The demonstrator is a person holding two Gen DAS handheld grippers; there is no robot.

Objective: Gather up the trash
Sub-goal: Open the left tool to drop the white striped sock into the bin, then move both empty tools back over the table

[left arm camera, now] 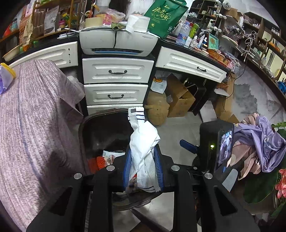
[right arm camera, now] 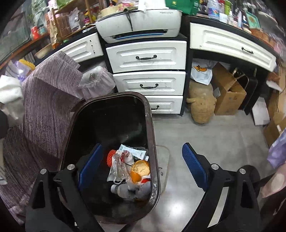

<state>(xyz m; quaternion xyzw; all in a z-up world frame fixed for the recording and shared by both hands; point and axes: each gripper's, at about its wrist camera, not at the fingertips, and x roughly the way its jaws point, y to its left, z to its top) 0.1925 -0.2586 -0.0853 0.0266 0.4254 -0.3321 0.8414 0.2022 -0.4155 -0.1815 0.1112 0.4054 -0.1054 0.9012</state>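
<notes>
Left gripper [left arm camera: 143, 166]: clamped on a crumpled white wrapper [left arm camera: 143, 142], held over the trash bin [left arm camera: 85, 125].
Right gripper [right arm camera: 143, 166]: jaws spread wide, empty, above the bin's orange peel [right arm camera: 140, 170].
Handling: wrapper looks light, soft, crinkly; a mid-body pinch suits it.
Writing: wrapper print too creased to read; green bag [left arm camera: 166, 16] carries Chinese script.

trash bin [right arm camera: 152, 125] before drawers [right arm camera: 146, 55]

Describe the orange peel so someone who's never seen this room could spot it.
Find the white drawer stack; a dark trash bin stands before it. Inside, beside crumpled wrappers, lies the orange peel, the only curled piece showing pale pith.
</notes>
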